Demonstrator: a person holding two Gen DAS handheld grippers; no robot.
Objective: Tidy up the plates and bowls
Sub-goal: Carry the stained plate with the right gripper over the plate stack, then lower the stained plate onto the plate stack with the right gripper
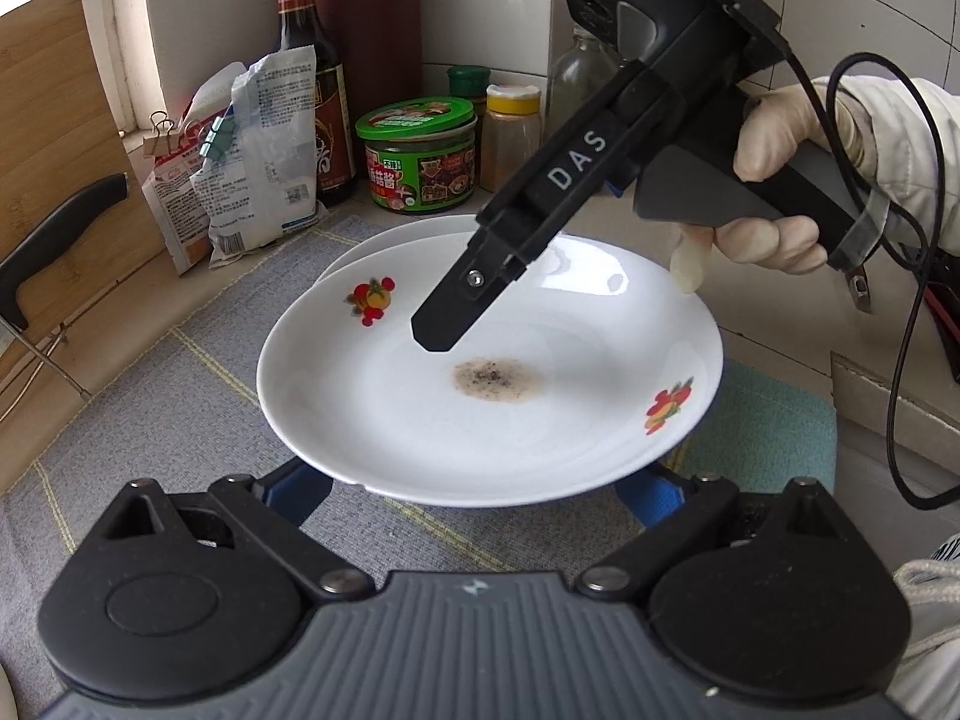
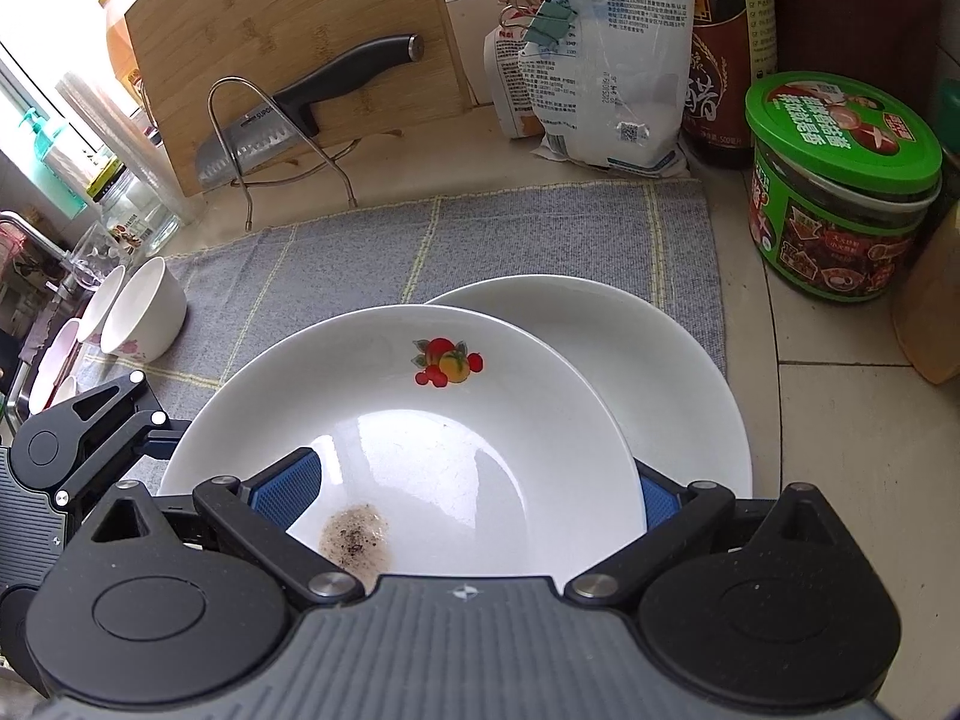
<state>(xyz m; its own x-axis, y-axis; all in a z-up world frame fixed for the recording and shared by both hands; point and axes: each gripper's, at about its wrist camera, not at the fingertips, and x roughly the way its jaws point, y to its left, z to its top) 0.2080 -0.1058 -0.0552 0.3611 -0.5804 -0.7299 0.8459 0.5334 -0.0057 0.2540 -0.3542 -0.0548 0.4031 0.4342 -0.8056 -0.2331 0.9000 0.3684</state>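
R gripper has its blue pads either side of the fruit-print plate, one over the rim and one under; looks clamped, can't tell how tight. L gripper sits wide under the near edge, grip unclear. Plate hovers over plain plate, so stacking's prob. close; bowls still loose at the far edge. Grey mat on a pale counter, jars & knife board behind.
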